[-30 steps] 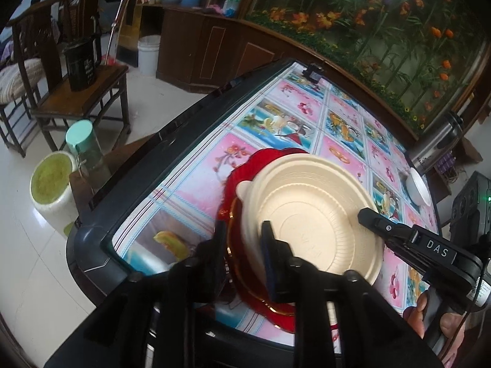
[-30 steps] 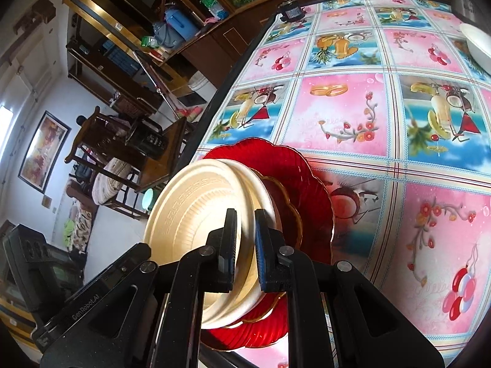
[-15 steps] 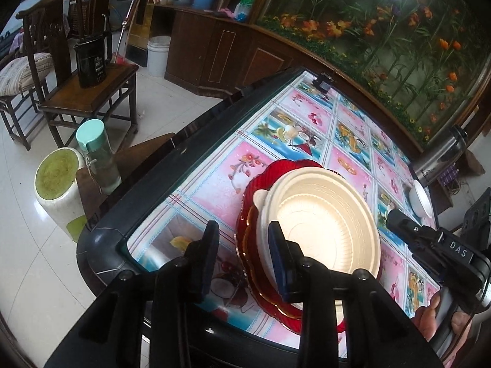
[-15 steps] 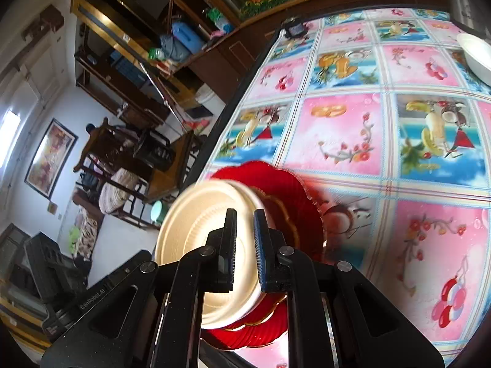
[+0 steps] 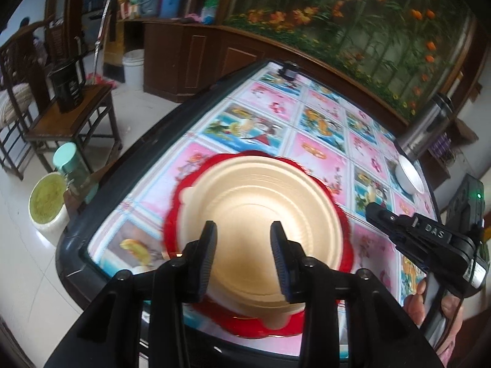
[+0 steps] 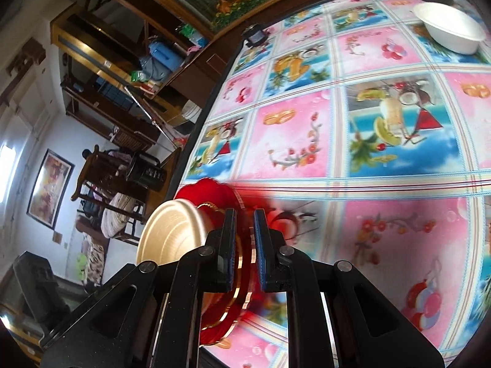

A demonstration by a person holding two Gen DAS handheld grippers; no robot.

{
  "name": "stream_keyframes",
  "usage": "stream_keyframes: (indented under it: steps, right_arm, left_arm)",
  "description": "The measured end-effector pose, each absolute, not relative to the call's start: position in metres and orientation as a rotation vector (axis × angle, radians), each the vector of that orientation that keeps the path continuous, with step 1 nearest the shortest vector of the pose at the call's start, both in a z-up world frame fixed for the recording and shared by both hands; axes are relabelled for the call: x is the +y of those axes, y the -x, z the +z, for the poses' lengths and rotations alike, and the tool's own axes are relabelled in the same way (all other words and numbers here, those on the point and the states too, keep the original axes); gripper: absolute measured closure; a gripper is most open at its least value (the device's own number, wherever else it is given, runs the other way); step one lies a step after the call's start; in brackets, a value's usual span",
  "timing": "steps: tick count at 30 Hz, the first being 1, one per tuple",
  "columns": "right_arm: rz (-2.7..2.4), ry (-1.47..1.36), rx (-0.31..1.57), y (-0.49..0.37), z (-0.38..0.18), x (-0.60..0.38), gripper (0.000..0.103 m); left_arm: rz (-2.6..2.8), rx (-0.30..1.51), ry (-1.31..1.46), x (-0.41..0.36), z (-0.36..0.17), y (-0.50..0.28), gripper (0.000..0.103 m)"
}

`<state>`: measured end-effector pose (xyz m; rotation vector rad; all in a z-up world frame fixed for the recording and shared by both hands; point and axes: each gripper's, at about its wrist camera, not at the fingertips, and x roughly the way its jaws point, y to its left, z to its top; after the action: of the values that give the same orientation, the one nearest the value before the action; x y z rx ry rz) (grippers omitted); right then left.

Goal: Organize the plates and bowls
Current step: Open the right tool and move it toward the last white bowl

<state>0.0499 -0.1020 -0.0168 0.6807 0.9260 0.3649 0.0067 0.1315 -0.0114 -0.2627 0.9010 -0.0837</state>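
Note:
A cream plate [image 5: 257,214] lies stacked on red plates [image 5: 343,245] near the table's front left corner. My left gripper [image 5: 244,256] is open and empty, hovering above the cream plate's near side. In the right wrist view the cream plate [image 6: 172,233] and the red plates [image 6: 211,193] appear tilted, and my right gripper [image 6: 244,245] has its jaws nearly closed around the gold-trimmed rim of a red plate [image 6: 242,279]. The right gripper [image 5: 408,230] also shows at the right of the left wrist view.
A white bowl [image 6: 451,27] sits at the table's far right, next to a steel thermos [image 5: 426,128]. A small black device [image 5: 288,70] lies at the far edge. A wooden chair [image 5: 67,116], a bottle [image 5: 73,168] and a bucket [image 5: 46,202] stand left of the table.
My left gripper has opened, let go of the plate rim and swung over the cream plate. The right gripper stays on the red plate rim while the view has shifted.

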Motion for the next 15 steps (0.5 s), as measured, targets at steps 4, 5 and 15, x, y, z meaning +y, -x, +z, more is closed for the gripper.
stream_keyframes:
  steps: [4, 5, 15]
  right_arm:
    - [0.340, -0.725, 0.920, -0.049, -0.024, -0.125, 0.091]
    - [0.334, -0.737, 0.919, -0.048, -0.026, -0.130, 0.091]
    - [0.292, -0.831, 0.904, -0.040, -0.040, -0.182, 0.091]
  left_arm:
    - [-0.119, 0.907, 0.220, 0.107, -0.008, -0.008, 0.065]
    - [-0.126, 0.908, 0.209, 0.101, -0.008, -0.008, 0.065]
    - [-0.194, 0.926, 0.109, 0.041, -0.003, -0.012, 0.059]
